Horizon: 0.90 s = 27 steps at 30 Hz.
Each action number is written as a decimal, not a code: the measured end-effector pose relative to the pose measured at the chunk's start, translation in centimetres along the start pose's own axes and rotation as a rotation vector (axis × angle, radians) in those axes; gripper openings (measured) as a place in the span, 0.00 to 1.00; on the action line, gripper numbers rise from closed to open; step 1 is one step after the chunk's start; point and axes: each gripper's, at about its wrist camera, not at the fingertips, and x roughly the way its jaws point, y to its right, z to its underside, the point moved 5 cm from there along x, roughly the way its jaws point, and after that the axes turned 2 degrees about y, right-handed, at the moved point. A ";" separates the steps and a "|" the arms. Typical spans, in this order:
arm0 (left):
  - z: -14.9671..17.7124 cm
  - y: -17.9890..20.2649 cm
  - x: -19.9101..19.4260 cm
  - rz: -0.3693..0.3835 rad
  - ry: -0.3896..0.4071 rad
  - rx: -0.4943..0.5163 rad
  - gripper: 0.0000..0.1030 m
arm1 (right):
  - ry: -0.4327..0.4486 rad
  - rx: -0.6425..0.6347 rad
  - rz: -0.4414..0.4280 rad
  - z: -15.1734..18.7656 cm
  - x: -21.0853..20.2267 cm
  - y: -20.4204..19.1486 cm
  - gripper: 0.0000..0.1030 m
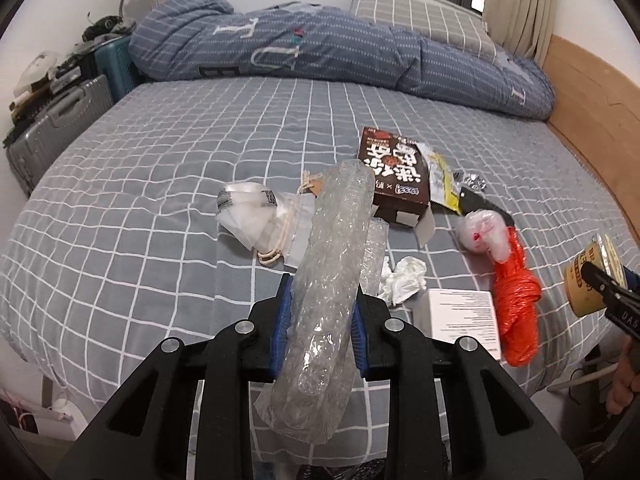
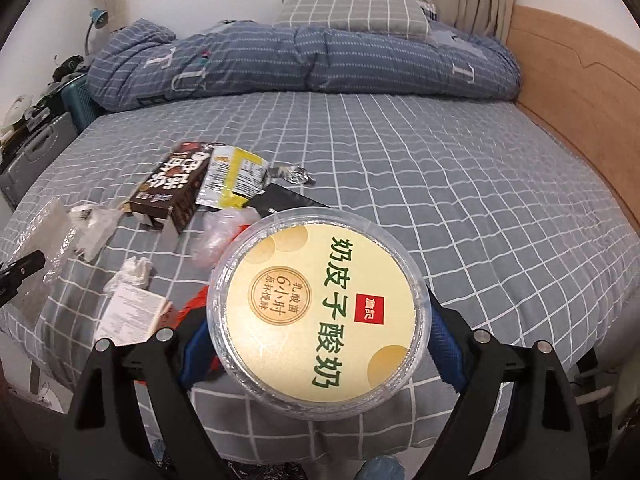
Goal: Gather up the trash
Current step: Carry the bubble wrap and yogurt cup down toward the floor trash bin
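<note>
My left gripper (image 1: 320,316) is shut on a long roll of clear bubble wrap (image 1: 328,280), held above the bed's near edge. My right gripper (image 2: 316,328) is shut on a round yogurt cup (image 2: 320,312) with a cream lid; the cup also shows in the left wrist view (image 1: 592,276) at the far right. On the grey checked bed (image 1: 160,160) lie a brown carton (image 1: 396,176), a yellow wrapper (image 1: 440,176), a crumpled tissue (image 1: 404,280), a white box (image 1: 464,316), an orange-red bag (image 1: 516,300), clear bags (image 1: 256,216) and a foil scrap (image 1: 472,180).
A rolled blue quilt (image 1: 320,48) and a pillow (image 1: 420,20) lie at the far side of the bed. A wooden headboard (image 1: 592,112) runs along the right. Suitcases (image 1: 56,120) with clutter stand at the left.
</note>
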 end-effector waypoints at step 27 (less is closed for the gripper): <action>9.2 2.3 -5.3 0.020 0.002 -0.040 0.24 | 0.046 -0.054 -0.060 4.6 -6.9 -5.0 0.81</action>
